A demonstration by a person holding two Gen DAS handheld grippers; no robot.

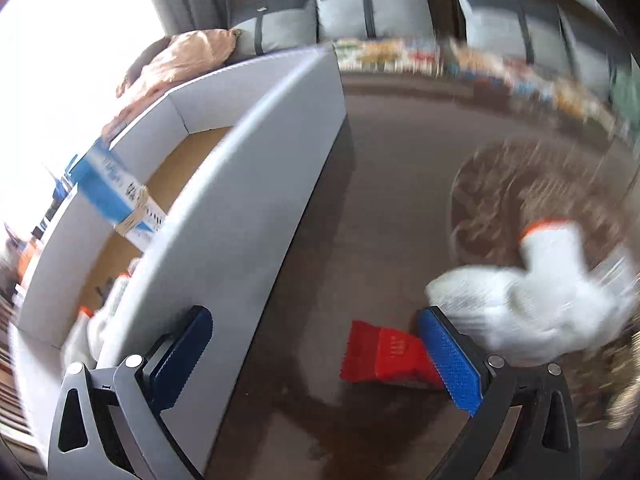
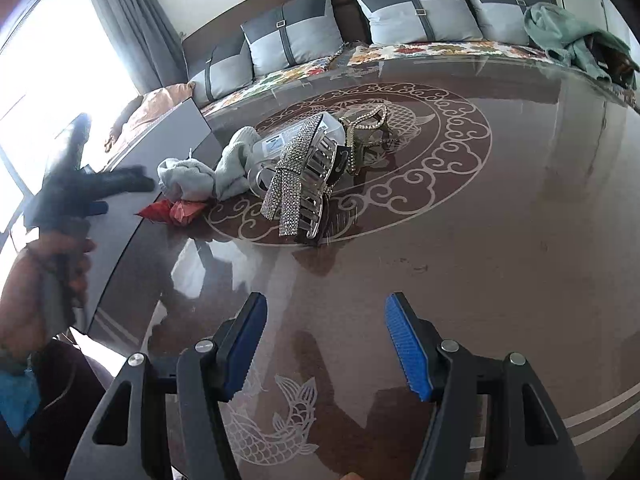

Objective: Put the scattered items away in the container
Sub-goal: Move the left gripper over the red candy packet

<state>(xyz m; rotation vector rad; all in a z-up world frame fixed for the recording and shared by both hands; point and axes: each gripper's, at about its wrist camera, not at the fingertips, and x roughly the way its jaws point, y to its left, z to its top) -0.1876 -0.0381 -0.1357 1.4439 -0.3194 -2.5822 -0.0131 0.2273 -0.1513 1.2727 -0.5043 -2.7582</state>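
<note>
The grey open box [image 1: 256,168] stands on the dark table at the left, with a blue-and-white carton [image 1: 116,196] and a white glove [image 1: 96,328] inside. My left gripper [image 1: 316,356] hangs open beside the box's near wall, nothing between its fingers. A red packet [image 1: 384,356] and a white glove with an orange cuff [image 1: 532,304] lie just ahead on its right. In the right wrist view my right gripper [image 2: 326,344] is open and empty over the table. Ahead lie the grey-white glove [image 2: 208,172], red packet [image 2: 172,210], rhinestone hair clips [image 2: 296,180] and a beaded gold piece [image 2: 368,136].
A sofa with grey cushions [image 2: 292,36] and a floral cover runs along the far side of the table. A green cloth [image 2: 576,36] lies on it at the right, an orange-brown cloth [image 1: 176,64] behind the box. A hand [image 2: 44,280] holds the left gripper at the left.
</note>
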